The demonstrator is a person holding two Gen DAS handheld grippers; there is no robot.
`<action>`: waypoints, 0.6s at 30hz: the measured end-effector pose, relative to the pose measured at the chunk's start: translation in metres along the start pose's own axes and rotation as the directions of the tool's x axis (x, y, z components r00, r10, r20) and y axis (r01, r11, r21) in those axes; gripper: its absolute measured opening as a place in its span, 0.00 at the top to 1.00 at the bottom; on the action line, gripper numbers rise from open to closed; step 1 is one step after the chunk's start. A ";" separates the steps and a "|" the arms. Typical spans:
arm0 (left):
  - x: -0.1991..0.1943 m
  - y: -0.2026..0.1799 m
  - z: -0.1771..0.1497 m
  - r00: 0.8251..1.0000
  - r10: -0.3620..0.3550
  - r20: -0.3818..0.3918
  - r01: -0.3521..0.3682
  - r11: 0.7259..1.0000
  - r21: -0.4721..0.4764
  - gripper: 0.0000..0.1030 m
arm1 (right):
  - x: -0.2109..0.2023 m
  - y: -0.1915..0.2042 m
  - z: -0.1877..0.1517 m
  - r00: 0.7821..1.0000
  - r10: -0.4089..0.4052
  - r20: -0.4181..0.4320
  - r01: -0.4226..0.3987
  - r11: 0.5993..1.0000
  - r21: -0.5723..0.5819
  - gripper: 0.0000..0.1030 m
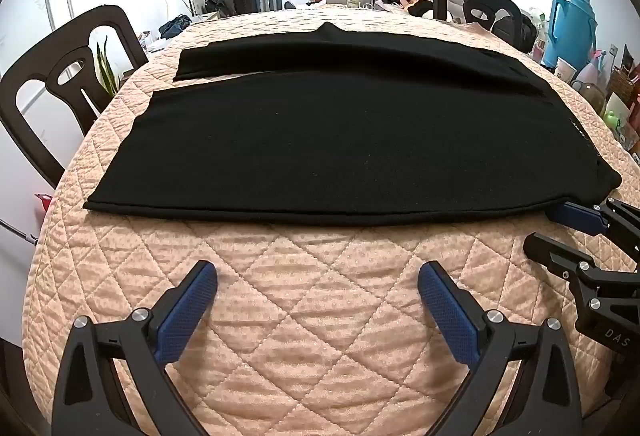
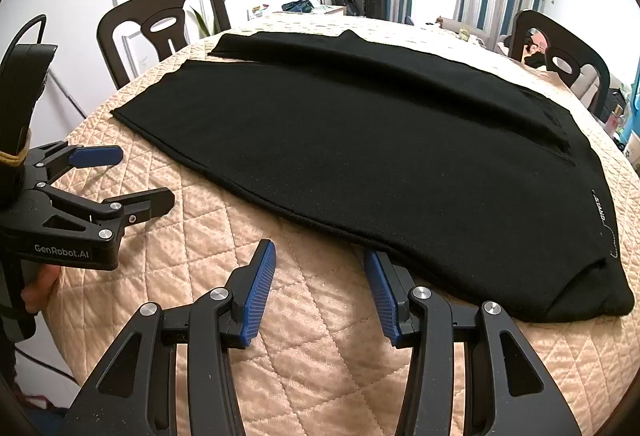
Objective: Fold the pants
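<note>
Black pants [image 1: 320, 140] lie flat on a peach quilted table cover [image 1: 320, 316], legs to the left and waist with a small white label to the right. My left gripper [image 1: 318, 270] hovers open over bare quilt, short of the pants' near edge, with nothing between its blue pads. In the right wrist view it appears at the left [image 2: 146, 174], held by a hand [image 2: 40, 280]. My right gripper [image 2: 320, 252] is open too, and its right pad tip reaches the near edge of the pants [image 2: 360, 140] by the waist end. The left wrist view shows the right gripper [image 1: 560, 232] beside that corner.
Dark wooden chairs stand at the far left [image 1: 60, 76] and far right [image 1: 476, 4] of the table. A blue jug [image 1: 568, 24] and small clutter [image 1: 616, 88] crowd the right edge. A potted plant [image 1: 106, 68] stands behind the left chair.
</note>
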State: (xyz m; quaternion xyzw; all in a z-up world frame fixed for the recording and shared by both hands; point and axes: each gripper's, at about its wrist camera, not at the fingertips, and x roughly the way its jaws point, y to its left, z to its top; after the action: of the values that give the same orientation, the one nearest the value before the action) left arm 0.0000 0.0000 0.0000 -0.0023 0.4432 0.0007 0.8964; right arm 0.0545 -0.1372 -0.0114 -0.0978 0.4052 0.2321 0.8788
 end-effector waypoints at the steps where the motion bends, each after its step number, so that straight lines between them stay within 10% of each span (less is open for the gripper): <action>1: 0.000 0.000 0.000 1.000 -0.001 0.001 0.001 1.000 -0.001 0.01 | 0.000 0.000 0.000 1.000 0.002 0.000 -0.002 1.000 0.001 0.54; 18: 0.000 0.000 0.000 1.000 0.005 0.008 -0.005 1.000 0.000 0.01 | 0.000 0.000 0.000 1.000 0.004 -0.001 -0.004 1.000 0.004 0.54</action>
State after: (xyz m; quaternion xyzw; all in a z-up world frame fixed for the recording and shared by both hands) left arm -0.0002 0.0002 0.0002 -0.0010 0.4397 0.0027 0.8981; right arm 0.0545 -0.1375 -0.0113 -0.0952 0.4062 0.2332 0.8784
